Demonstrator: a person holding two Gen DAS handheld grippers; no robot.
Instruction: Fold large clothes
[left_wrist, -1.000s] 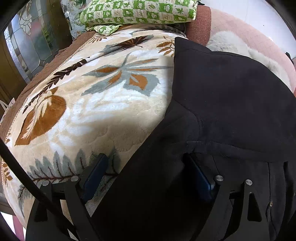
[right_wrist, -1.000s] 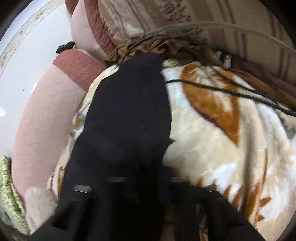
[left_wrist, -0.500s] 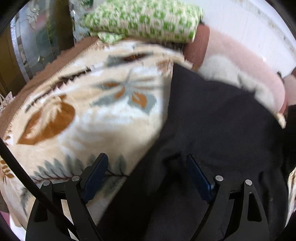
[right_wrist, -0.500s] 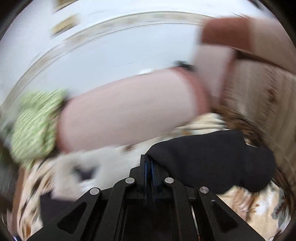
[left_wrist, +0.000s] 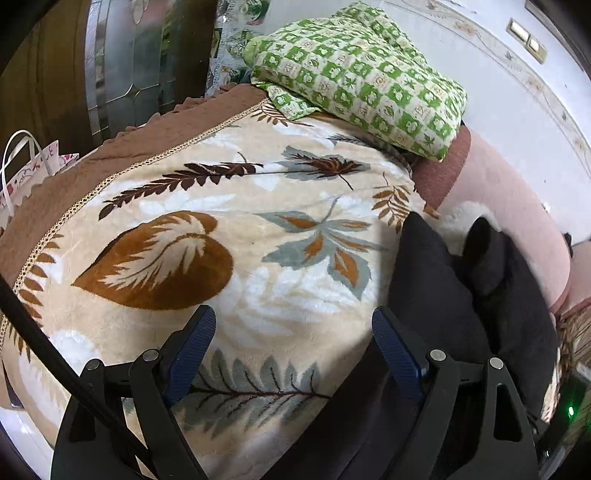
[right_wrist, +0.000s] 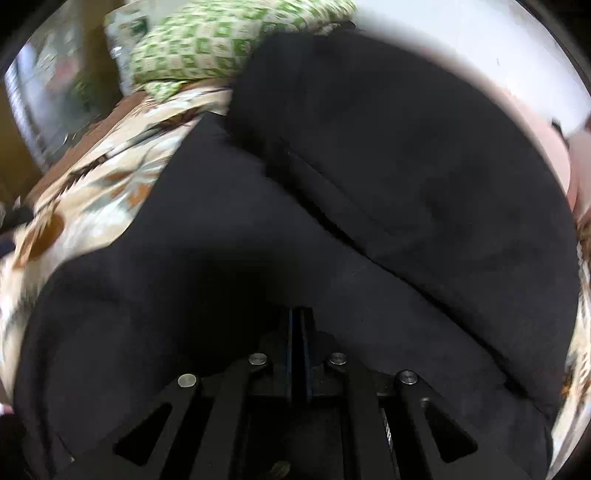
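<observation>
A large black garment (left_wrist: 439, 302) lies on a cream blanket with a leaf print (left_wrist: 207, 236) that covers a bed. In the left wrist view it fills the lower right. My left gripper (left_wrist: 295, 341) is open and empty, held above the blanket with the garment's edge at its right finger. In the right wrist view the black garment (right_wrist: 332, 184) fills most of the frame, with one layer lying over another. My right gripper (right_wrist: 297, 321) has its jaws pressed together, and black cloth lies right at its tip; the frame does not show cloth between them.
A green and white checked quilt (left_wrist: 362, 74) lies folded at the head of the bed. A pink padded headboard (left_wrist: 517, 206) runs along the right. A brown cover (left_wrist: 110, 155) edges the bed on the left, beside a paper bag (left_wrist: 26, 173) and a glass door (left_wrist: 122, 62).
My left gripper pulled back off the garment and now hovers over bare blanket. My right gripper swung round while shut, and a layer of the garment now lies folded over the rest.
</observation>
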